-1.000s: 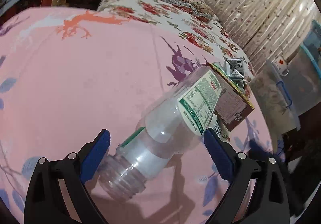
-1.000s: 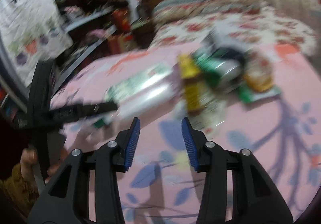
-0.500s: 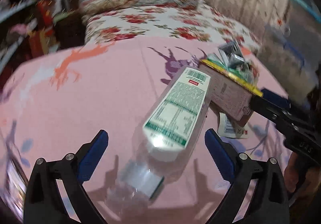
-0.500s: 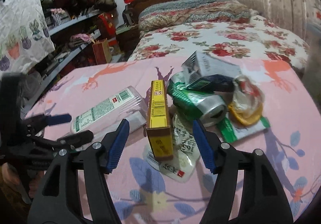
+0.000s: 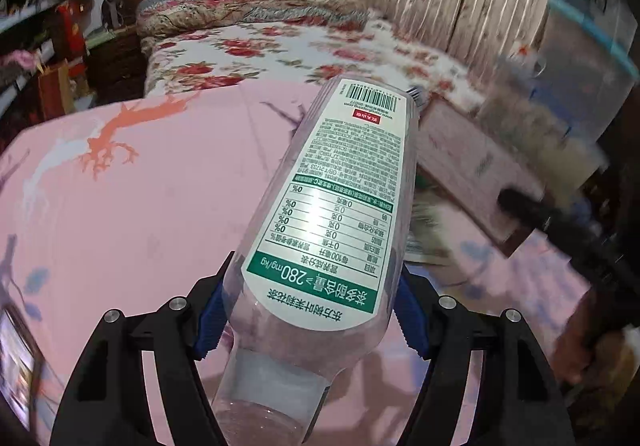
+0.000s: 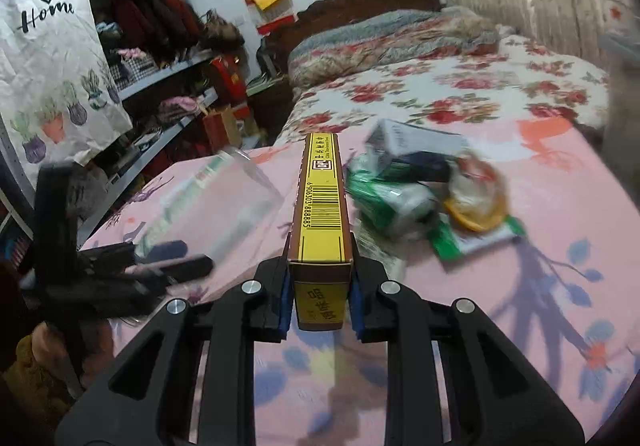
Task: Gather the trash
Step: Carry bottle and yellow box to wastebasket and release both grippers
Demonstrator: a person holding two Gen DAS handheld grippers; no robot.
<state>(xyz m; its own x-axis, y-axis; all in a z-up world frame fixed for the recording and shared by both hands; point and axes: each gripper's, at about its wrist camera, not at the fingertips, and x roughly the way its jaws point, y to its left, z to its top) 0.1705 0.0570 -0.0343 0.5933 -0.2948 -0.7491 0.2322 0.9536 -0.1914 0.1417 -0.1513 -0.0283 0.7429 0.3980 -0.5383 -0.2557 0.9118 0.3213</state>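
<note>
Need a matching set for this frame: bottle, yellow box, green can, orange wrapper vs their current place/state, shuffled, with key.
1. bottle
2. yellow box
3. green can
4. orange wrapper

A. lying in the trash pile, left of the orange piece
B. clamped in the left gripper
C. at the pile's right side
D. clamped in the right gripper

Pairs: 1-B, 2-D, 3-A, 4-C

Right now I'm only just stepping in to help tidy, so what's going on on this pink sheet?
A person is collecting trash with two handheld grippers. The left gripper is clamped on a clear plastic bottle; the right gripper pinches a yellow box. A green can, wrappers and a small carton lie on the pink sheet.
</note>
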